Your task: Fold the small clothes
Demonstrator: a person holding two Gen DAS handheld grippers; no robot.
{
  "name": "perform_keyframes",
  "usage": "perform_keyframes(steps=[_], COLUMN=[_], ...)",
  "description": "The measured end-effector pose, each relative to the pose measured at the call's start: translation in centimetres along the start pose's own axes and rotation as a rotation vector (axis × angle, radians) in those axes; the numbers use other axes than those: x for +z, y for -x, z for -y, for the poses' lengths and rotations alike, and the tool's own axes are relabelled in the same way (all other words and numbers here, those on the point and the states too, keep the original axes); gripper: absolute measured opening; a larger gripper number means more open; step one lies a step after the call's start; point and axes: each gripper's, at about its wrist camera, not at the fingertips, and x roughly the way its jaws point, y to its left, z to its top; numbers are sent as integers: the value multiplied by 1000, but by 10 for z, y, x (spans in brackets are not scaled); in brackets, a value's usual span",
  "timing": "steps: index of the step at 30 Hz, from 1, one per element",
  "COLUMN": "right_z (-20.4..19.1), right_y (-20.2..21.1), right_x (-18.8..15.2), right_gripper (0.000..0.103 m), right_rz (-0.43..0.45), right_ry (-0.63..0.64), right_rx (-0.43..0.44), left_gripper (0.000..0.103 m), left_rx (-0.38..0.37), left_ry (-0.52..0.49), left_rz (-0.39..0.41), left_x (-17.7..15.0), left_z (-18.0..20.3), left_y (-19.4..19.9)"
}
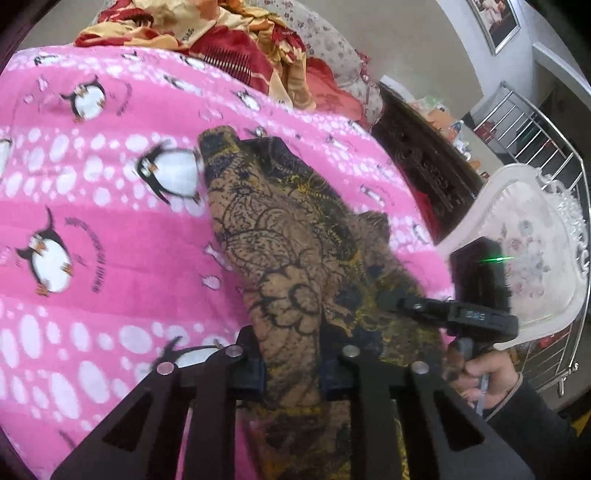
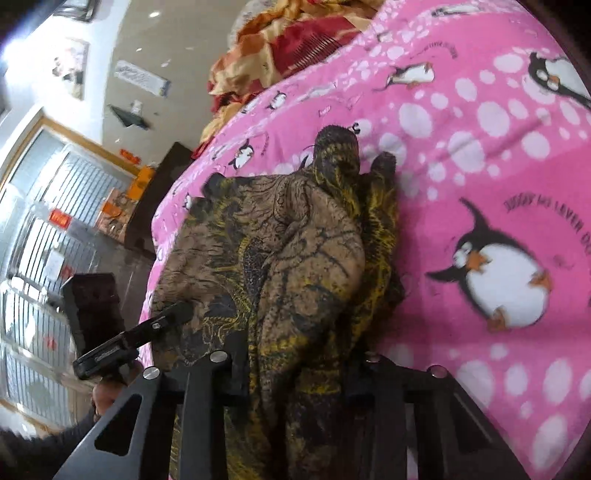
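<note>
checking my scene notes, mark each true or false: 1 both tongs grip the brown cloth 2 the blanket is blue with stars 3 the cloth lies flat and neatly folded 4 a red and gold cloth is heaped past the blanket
1. True: the left tongs and the right tongs each pinch the brown cloth.
2. False: the blanket is pink with penguins.
3. False: the cloth is bunched and creased.
4. True: the red and gold cloth is heaped at the far edge.
</note>
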Motion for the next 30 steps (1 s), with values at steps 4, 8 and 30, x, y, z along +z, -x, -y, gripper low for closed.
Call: perform_keyframes(steps=[4,8,30], right_z=[-21,-55,-217], right_y=[-25,-72,-66], right_x=[-1,-1,-60], right_gripper=[35,35,47], right_rz=[-12,-57,17], right_ry=[-21,-6,790], right_rx=[58,141,-324], left_gripper=[17,17,42], left_rx=[45,109,273], left_ry=[-17,29,-23], left_rz=[26,51,233], left_x=[9,15,43], left_z=[-20,-65,-55], left_y=[31,67,104])
